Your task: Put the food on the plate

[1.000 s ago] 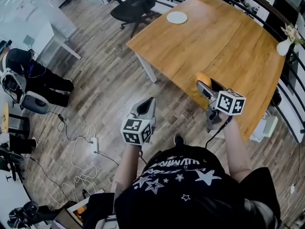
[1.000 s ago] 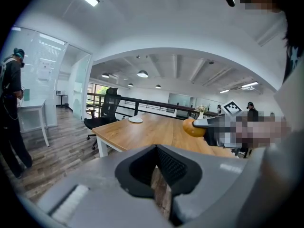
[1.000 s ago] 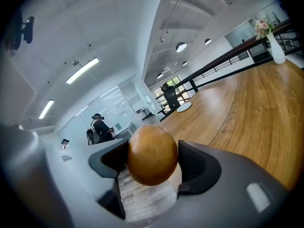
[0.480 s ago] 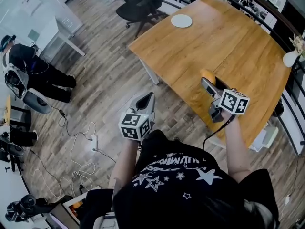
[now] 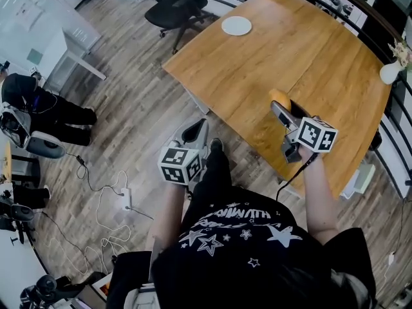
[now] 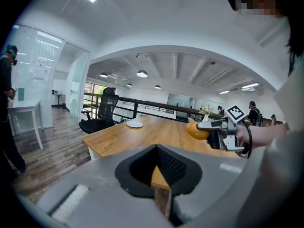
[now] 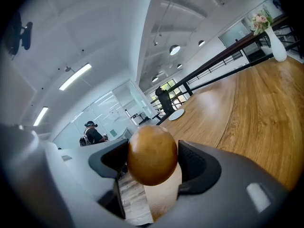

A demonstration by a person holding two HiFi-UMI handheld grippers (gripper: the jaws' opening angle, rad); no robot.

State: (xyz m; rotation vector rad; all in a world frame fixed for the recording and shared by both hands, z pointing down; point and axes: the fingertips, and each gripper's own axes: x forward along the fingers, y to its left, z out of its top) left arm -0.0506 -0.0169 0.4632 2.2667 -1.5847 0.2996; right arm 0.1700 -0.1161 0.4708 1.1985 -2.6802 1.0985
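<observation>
A round golden-brown piece of food [image 7: 152, 155] sits squeezed between the pads of my right gripper [image 7: 153, 161], which is shut on it. In the head view this gripper [image 5: 281, 107] holds the food [image 5: 277, 97] over the near part of the wooden table [image 5: 309, 50]. A small white plate [image 5: 236, 25] lies at the table's far corner, well away from the food; the plate [image 7: 176, 114] also shows ahead of the jaws in the right gripper view. My left gripper [image 5: 195, 132] hangs over the floor left of the table, shut and empty. The left gripper view shows the left gripper [image 6: 158, 174] and the plate [image 6: 135, 124].
A black office chair [image 5: 174, 8] stands beyond the table's far corner. A white vase with flowers [image 5: 391, 69] sits at the table's right edge. A person [image 5: 38, 102] is at the far left, and cables with a power strip [image 5: 122, 198] lie on the wooden floor.
The view has shifted slightly, and a foot has stepped forward towards the table. Both grippers keep much the same pose, and the food stays in the right one.
</observation>
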